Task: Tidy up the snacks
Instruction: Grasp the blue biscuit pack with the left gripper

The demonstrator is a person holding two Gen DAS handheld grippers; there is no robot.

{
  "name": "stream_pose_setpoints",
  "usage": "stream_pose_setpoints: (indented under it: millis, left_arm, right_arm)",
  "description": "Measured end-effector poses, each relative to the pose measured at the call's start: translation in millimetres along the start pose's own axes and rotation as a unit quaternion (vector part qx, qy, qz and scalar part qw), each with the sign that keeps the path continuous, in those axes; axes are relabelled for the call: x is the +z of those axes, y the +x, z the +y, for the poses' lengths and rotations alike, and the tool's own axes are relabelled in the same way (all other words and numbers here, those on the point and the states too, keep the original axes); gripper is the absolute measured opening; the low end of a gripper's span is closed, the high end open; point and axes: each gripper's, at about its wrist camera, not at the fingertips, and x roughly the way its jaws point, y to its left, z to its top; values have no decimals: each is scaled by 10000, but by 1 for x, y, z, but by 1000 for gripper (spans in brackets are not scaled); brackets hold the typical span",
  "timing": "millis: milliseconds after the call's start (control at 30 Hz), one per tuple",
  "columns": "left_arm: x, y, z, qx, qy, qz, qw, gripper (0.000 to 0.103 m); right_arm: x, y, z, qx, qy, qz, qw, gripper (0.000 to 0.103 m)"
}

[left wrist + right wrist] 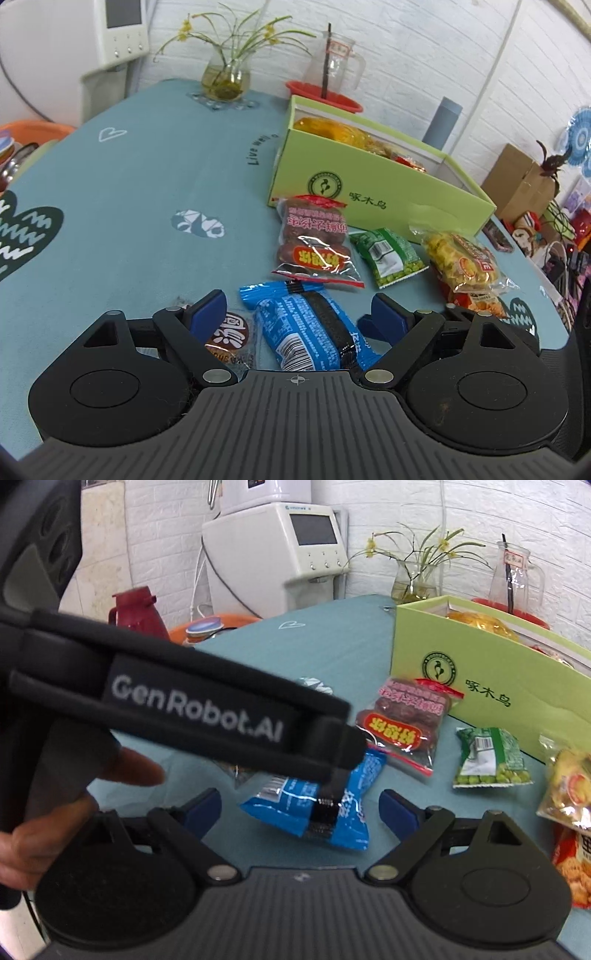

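Note:
My left gripper [295, 314] stands open just above the teal tablecloth [147, 184]. A blue snack packet [291, 325] lies between its blue pads, which do not press on it. A small brown round snack [231, 338] lies by the left pad. Beyond are a red date packet [314, 240], a green pea packet [388, 256] and a yellow snack bag [461, 266]. Behind them stands an open green box [369, 177] holding yellow packets. My right gripper [301, 806] is open and empty, close behind the blue packet [273, 801]. The left gripper's black finger [340, 746] crosses that view.
At the table's far edge stand a glass vase with a plant [225, 79] and a glass jug [334, 66] on a red tray. A grey cylinder [443, 122] stands behind the box. A hand [74, 794] holds the left gripper. Off the table are a white machine [280, 554] and a red kettle [138, 609].

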Motion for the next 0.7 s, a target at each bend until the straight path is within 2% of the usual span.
stream_pose_setpoints:
  millis: [100, 167, 200, 233, 267, 300, 500, 700]
  left_arm:
    - [1, 4, 0, -73, 50, 40, 10000, 73]
    - [0, 4, -2, -87, 140, 59, 9998, 67]
    - [-2, 4, -4, -136, 202, 83, 9997, 62]
    - [-5, 4, -5, -220, 250, 141, 9993, 50]
    - [-9, 3, -7, -344, 270, 211, 9988, 43]
    - [-13, 2, -8, -442, 269, 274, 9983, 42]
    - [-46, -15, -18, -766, 165, 349, 9963, 40]
    - [-65, -25, -38, -903, 318, 443, 9944, 45]
  right_arm:
    - [3, 10, 0, 43, 14, 114, 9999, 91]
    - [3, 11, 3, 25, -51, 113, 9999, 92]
    - [2, 10, 5, 56, -106, 121, 9999, 92]
    - [2, 8, 7, 89, -144, 128, 9998, 91]
    - [0, 5, 9, 94, -167, 124, 9997, 91]
    - [-2, 1, 11, 98, -183, 106, 9997, 91]
    - [-29, -36, 20, -75, -246, 80, 9996, 92]
    - [-47, -61, 22, -198, -86, 27, 9998, 91]
